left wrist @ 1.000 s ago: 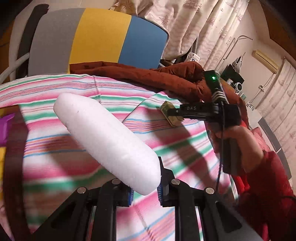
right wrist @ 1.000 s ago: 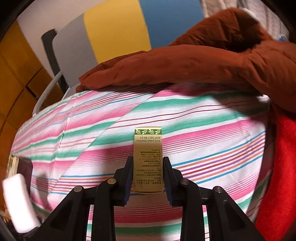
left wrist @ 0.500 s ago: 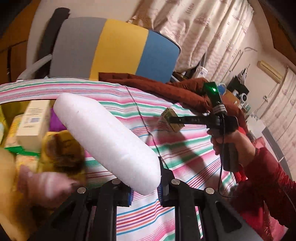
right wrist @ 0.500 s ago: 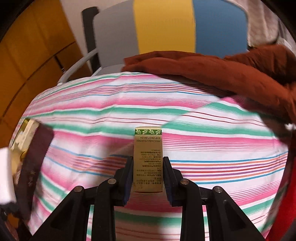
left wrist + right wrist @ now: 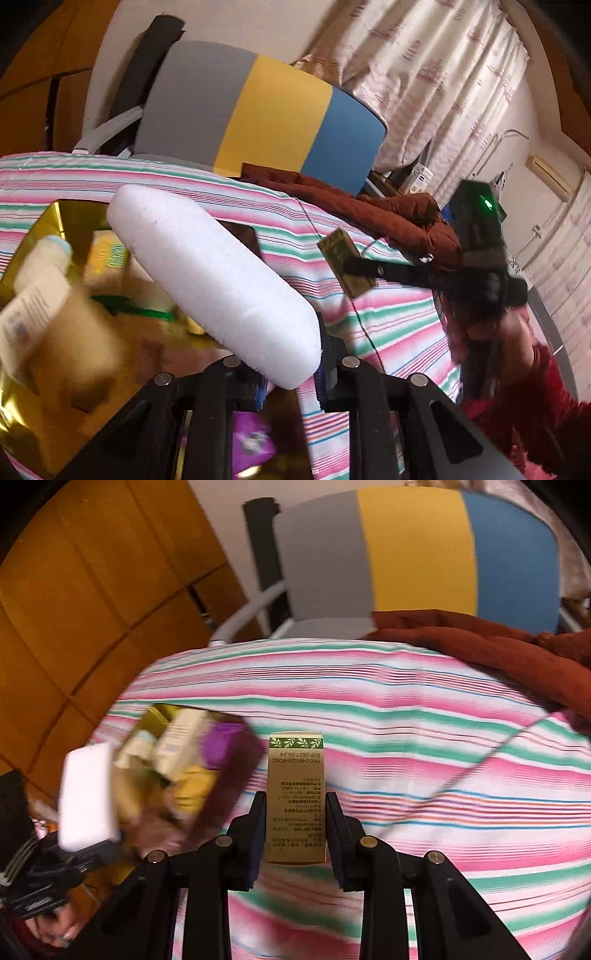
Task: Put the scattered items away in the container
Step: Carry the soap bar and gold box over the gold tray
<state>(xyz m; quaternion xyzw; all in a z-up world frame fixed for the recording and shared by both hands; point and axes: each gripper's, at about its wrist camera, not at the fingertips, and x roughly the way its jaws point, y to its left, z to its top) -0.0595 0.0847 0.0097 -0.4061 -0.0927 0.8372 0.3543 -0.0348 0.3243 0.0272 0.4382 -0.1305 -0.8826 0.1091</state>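
My left gripper [image 5: 291,376] is shut on a white foam block [image 5: 210,277] and holds it over the gold-lined container [image 5: 55,218], which holds several boxes and packets. My right gripper [image 5: 295,834] is shut on a small gold box [image 5: 295,797] with printed text, held above the striped bedspread just right of the container [image 5: 229,775]. The foam block [image 5: 86,797] shows at the left in the right wrist view. The gold box [image 5: 345,267] and the right gripper show in the left wrist view, to the right of the container.
A striped bedspread [image 5: 424,738] covers the surface. A rust-brown garment [image 5: 369,206] lies along its far edge. A grey, yellow and blue chair back [image 5: 417,550] stands behind. A thin cable [image 5: 480,760] runs across the bedspread. Wooden cabinets [image 5: 74,602] are at left.
Both grippers have swung left toward the container, which now fills the lower left of the left wrist view and appears close beside the gold box in the right wrist view. Both grips are unchanged.
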